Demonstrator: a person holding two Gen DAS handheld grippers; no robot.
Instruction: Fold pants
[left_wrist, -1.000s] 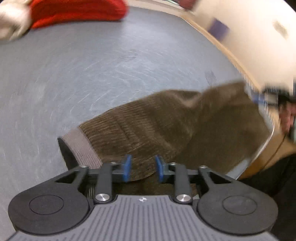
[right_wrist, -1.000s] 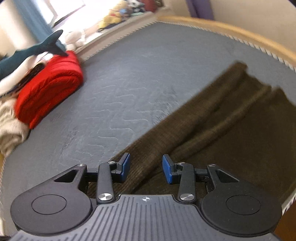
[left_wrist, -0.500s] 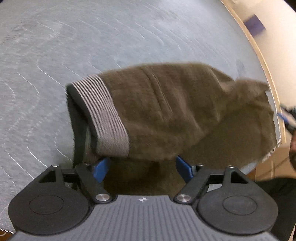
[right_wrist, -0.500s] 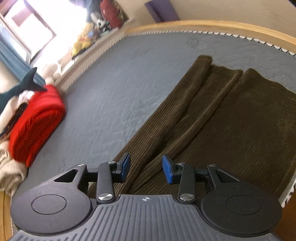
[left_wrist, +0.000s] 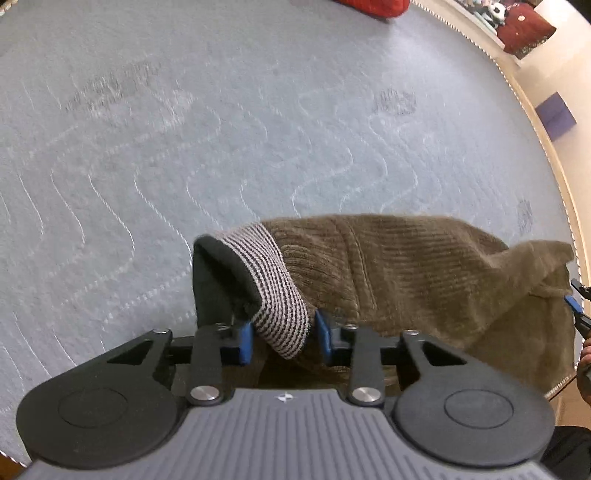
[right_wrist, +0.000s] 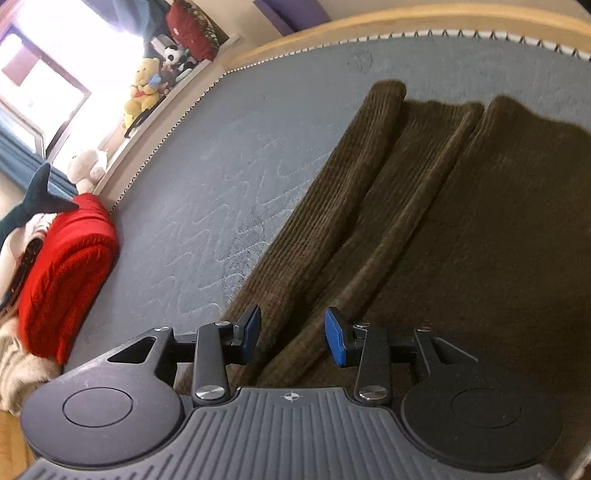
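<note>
Brown corduroy pants (left_wrist: 424, 266) lie on the grey quilted mattress (left_wrist: 221, 147), partly folded over. Their striped waistband (left_wrist: 280, 288) with its black lining curls up at the left end. My left gripper (left_wrist: 283, 336) points steeply down; its jaws are closing, and the blue pads flank and touch the waistband's fold. In the right wrist view the pants (right_wrist: 461, 221) stretch away in long ridges. My right gripper (right_wrist: 293, 334) is shut on a fold of that fabric. Its fingers (left_wrist: 580, 323) show at the right edge of the left view, against the pants' raised corner.
A folded red blanket (right_wrist: 66, 266), a cream cloth (right_wrist: 18, 369) and a shark plush (right_wrist: 33, 195) sit at the mattress's left side. Stuffed toys (right_wrist: 142, 92) line a ledge. The wooden bed frame (right_wrist: 406, 26) rims the far edge. Bare mattress (right_wrist: 221, 184) lies beside the pants.
The left jaws spread wide around the waistband, then closed on its fold. Both grippers sank toward the mattress. The right gripper kept its hold while the pants settled flatter.
</note>
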